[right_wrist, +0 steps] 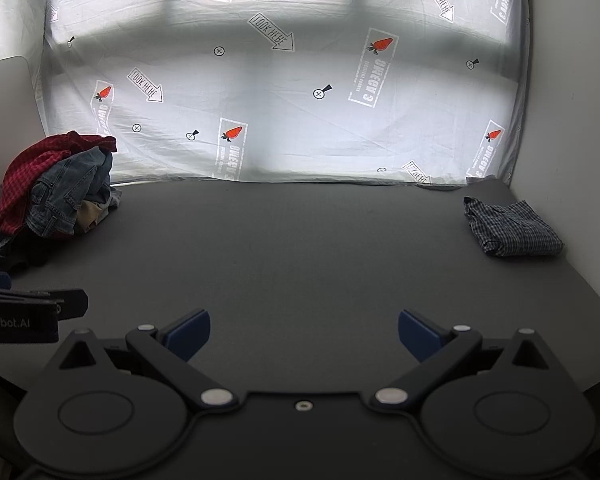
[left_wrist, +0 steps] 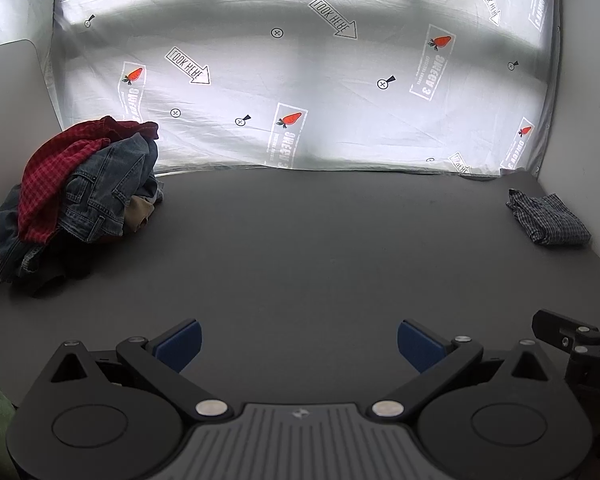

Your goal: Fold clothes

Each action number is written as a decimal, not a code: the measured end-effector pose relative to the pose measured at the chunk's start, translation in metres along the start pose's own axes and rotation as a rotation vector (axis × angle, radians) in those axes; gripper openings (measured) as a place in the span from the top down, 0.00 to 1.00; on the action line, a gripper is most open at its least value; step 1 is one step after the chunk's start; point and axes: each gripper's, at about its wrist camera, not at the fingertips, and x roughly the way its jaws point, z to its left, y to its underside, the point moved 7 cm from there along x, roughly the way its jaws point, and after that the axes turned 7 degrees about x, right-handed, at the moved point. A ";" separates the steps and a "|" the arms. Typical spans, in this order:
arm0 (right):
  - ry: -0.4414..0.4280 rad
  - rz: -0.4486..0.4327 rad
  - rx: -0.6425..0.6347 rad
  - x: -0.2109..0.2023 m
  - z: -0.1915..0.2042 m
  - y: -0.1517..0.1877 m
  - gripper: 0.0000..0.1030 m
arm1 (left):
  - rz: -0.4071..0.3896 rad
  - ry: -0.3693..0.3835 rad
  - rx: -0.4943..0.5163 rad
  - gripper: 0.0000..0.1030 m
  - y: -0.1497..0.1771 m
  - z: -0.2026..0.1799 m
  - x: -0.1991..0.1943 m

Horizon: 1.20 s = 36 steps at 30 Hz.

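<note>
I have both claws hovering low over the dark table, side by side. My left gripper is spread wide with nothing between its blue pads, and my right gripper is spread the same way, also empty.

The pile of unfolded clothes sits at the far left, against the printed backdrop sheet. It lies ahead and to the left of both claws, so my left gripper is the nearer one and I judge it should reach first.

I count 1 folded checked shirt at the far right. In the pile I make out 1 red checked garment, 1 pair of jeans and perhaps 2 or more darker pieces underneath, hard to separate.
</note>
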 end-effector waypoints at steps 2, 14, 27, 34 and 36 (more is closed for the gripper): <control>0.000 0.000 0.000 0.001 0.001 0.000 0.01 | 0.001 0.003 -0.003 0.00 0.001 0.001 0.001; -0.004 0.000 0.001 0.000 0.000 0.002 0.01 | 0.003 -0.005 -0.003 0.00 0.003 0.003 0.003; -0.005 0.002 0.000 0.000 0.000 0.003 0.01 | 0.003 -0.010 0.002 0.00 0.002 0.002 0.003; -0.005 0.001 -0.002 0.000 0.000 0.002 0.01 | -0.008 -0.012 0.006 0.00 0.002 0.001 0.001; -0.005 0.001 -0.003 0.000 -0.001 0.002 0.01 | -0.011 -0.011 0.007 0.00 0.001 -0.001 0.001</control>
